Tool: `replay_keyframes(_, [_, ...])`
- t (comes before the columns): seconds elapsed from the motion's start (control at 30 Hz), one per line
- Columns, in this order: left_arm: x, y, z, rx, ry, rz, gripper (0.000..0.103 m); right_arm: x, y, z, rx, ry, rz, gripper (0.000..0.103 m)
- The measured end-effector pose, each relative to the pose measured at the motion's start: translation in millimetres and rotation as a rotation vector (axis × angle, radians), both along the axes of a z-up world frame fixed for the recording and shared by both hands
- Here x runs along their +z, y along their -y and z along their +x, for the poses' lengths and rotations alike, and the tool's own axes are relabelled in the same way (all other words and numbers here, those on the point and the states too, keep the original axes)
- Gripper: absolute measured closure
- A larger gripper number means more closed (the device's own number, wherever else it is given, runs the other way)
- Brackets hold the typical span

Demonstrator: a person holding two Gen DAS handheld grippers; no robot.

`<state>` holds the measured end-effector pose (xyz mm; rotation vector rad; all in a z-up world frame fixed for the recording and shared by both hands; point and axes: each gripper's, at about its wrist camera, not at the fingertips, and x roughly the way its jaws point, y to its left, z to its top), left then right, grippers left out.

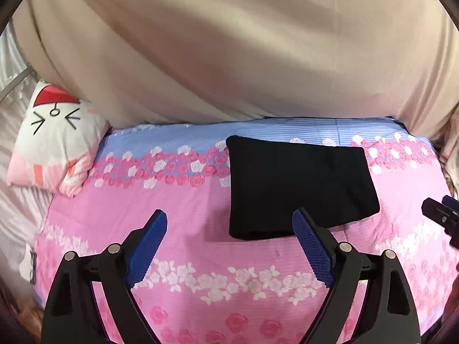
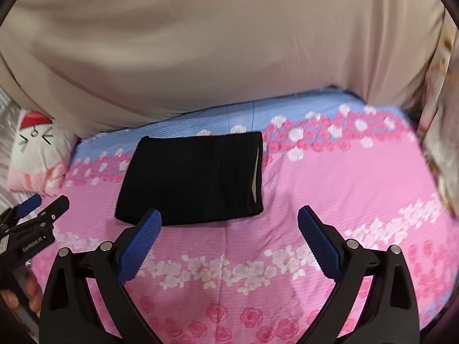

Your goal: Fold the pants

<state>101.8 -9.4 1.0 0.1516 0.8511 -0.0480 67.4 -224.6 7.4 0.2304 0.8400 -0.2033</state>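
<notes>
Two tools are present, both with jaws spread wide and holding nothing. The left tool [image 1: 229, 223] hovers above the bed [image 1: 200, 200], its blue-padded fingers [image 1: 149, 246] apart over the pink floral sheet; the tip of its right-hand finger overlaps the near edge of the pants in that view, though contact cannot be confirmed. The right tool [image 2: 229, 223] likewise hangs over the bed, its left-hand finger tip at the near edge of the pants, contact again not determinable.

The pants [image 1: 298, 186] are black and lie folded into a compact, roughly rectangular bundle, flat on the sheet toward the far side of the bed, where the pink rose pattern meets the blue striped band. In the right wrist view a thin pale strip shows along the bundle's right edge. The pants sit ahead of and between the two tools.

A white cushion [image 1: 54, 140] with a cartoon face and red cap rests at the far left corner of the bed, well apart from the pants. A beige curtain [image 1: 229, 43] hangs along the far side of the bed. Each tool appears at the margin of the other's view.
</notes>
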Motion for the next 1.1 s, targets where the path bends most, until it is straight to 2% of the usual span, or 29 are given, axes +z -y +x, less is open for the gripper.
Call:
replay_keyframes(0.23, [-9,20,-6,0.025,0.000,0.073,0.016,6,-18,-4,-0.008,0.023,-0.009,0.009])
replay_keyframes(0.7, [-6,13,-12,-0.026,-0.001,-0.010,0.016,14,-23,-8,-0.023,0.042,-0.024,0.009])
replay_keyframes(0.9, [-5,17,-13,-0.044,0.010,0.005,0.016,16,-25,-9,-0.019,0.043,-0.030,0.009])
replay_keyframes(0.97, [-5,17,-13,-0.047,0.009,0.003,0.011,16,-25,-9,-0.021,0.041,-0.033,0.009])
replay_keyframes(1.1, [-6,20,-14,-0.055,0.011,0.011,0.011,16,-25,-9,-0.023,0.041,-0.031,0.009])
